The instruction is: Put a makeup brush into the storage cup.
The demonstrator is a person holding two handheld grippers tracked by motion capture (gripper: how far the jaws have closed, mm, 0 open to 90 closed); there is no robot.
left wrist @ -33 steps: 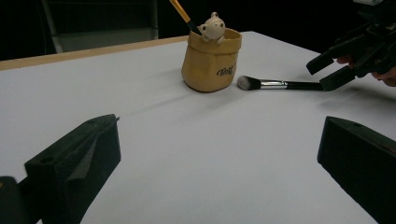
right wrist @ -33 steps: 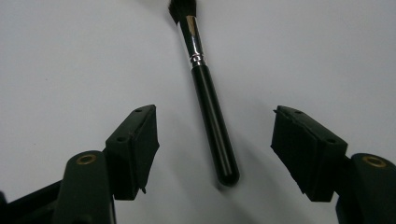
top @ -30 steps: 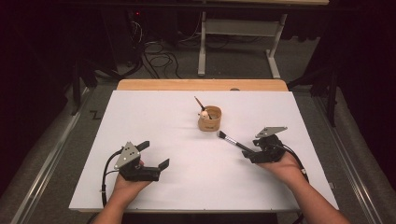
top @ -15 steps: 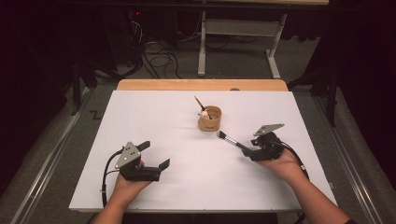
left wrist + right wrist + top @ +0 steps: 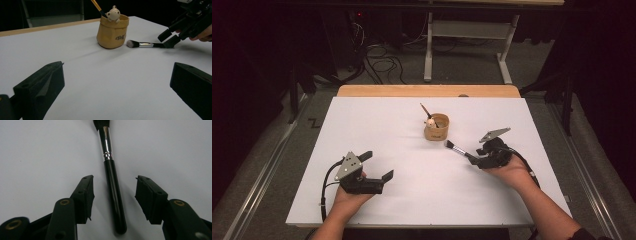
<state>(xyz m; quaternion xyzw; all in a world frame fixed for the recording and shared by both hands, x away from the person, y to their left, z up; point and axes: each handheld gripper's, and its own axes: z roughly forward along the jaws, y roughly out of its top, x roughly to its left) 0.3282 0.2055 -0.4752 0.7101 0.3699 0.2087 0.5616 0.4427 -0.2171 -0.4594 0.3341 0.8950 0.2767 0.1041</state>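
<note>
A black-handled makeup brush [image 5: 456, 147] with a silver ferrule lies flat on the white table, its bristles toward a tan pouch-shaped cup [image 5: 436, 128]. My right gripper [image 5: 476, 159] straddles the brush handle [image 5: 112, 182]. Its jaws have just been closing, but a gap still shows on each side of the handle, so the pads do not press on it. The cup [image 5: 112, 32] holds a pencil-like stick and a small bear figure. My left gripper [image 5: 378, 165] rests at the front left, open and with nothing between its fingers [image 5: 40, 85].
The white sheet [image 5: 377, 125] covers the table, with a wooden edge [image 5: 427, 91] at the back. Beyond it stand a metal frame and cables on a dark floor. From the left gripper view, the right gripper [image 5: 168, 38] sits at the brush's tail end.
The right gripper's jaws stand a little narrower about the brush handle. The brush, the cup and the left gripper have not moved.
</note>
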